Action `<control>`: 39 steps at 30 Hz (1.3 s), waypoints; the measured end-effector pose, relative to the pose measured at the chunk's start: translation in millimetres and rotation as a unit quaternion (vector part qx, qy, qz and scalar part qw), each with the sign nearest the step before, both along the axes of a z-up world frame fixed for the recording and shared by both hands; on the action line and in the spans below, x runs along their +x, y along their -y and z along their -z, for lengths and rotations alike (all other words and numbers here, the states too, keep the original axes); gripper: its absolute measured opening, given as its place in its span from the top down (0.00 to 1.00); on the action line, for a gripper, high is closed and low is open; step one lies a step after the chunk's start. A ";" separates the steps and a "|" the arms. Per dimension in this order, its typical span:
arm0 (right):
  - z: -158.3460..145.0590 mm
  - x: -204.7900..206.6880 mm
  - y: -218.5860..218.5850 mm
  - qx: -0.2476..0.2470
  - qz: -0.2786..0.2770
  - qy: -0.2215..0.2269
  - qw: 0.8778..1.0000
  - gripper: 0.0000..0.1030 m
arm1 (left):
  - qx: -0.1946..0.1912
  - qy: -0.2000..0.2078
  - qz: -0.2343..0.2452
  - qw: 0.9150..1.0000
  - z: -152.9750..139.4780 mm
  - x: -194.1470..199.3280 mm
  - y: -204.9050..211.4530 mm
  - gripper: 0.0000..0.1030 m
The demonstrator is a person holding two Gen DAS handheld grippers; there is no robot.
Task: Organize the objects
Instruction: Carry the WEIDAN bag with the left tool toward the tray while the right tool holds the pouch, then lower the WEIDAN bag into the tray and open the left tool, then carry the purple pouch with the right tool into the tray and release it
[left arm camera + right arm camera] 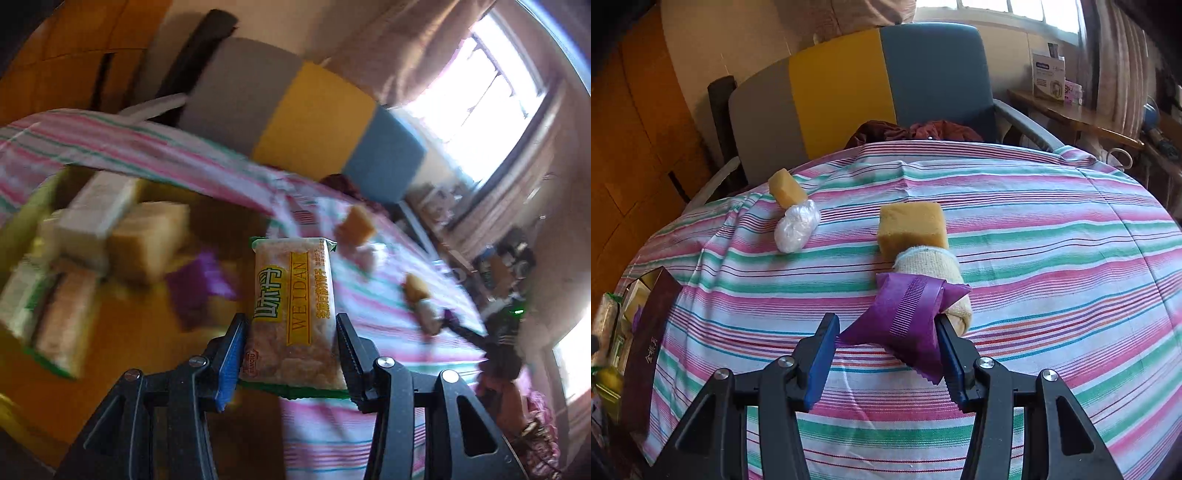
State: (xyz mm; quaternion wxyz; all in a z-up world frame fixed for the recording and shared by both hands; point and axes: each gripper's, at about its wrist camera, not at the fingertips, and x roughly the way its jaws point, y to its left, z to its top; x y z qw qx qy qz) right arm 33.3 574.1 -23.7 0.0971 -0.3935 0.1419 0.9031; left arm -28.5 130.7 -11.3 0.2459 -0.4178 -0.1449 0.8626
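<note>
the left gripper [291, 350] is clamped on a biscuit packet [293, 314], a flat, crinkly clear-and-yellow plastic pack printed "weidan", held upright between the two fingers, with pale crumbly biscuit showing through the film. just to its left and below, blurred, sits a yellow-green box [22, 229] with an open top; inside it lie several rectangular packs: a white carton [96, 210], a tan block-shaped pack [151, 243], another biscuit pack with a green edge [62, 325], and a crumpled purple wrapper [199, 284] near the box's right side. the box stands on an orange-brown surface beside the striped cloth [369, 424]. the right gripper [886, 354] has its jaws around a purple sachet [905, 317], a shiny foil pillow pack with serrated ends; the right finger touches its edge, while a gap shows at the left finger, so i cannot tell whether it is truly pinched. the sachet lies on the cloth near the middle of the bed-like surface, touching a cream knitted roll [934, 277] just behind it, and a porous yellow sponge block [910, 225] sits against the far end of that roll. farther left, a smaller yellow sponge [785, 186] rests against a ball of crumpled clear plastic [796, 225]. the cloth is thin woven cotton, striped pink, green and white, with soft creases. at the near left edge stands a dark maroon carton [646, 332] among other packs. beyond the far edge, a chair [849, 96] with grey, yellow and blue padded panels holds a heap of dark red fabric [916, 131].
</note>
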 end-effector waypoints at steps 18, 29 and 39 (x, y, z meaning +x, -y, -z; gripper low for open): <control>-8.6 1.0 28.9 0.051 -0.037 -0.030 0.998 0.49 | -0.163 0.036 -0.075 0.983 40.4 -22.5 58.4 0.47; -17.0 1.9 66.6 0.036 -0.113 -0.060 0.991 0.49 | -0.103 -0.015 -0.086 0.991 19.4 0.6 68.0 0.46; -20.9 -3.2 143.6 -0.005 -0.193 -0.051 0.980 0.49 | -0.085 -0.043 -0.050 0.994 6.2 12.4 54.3 0.46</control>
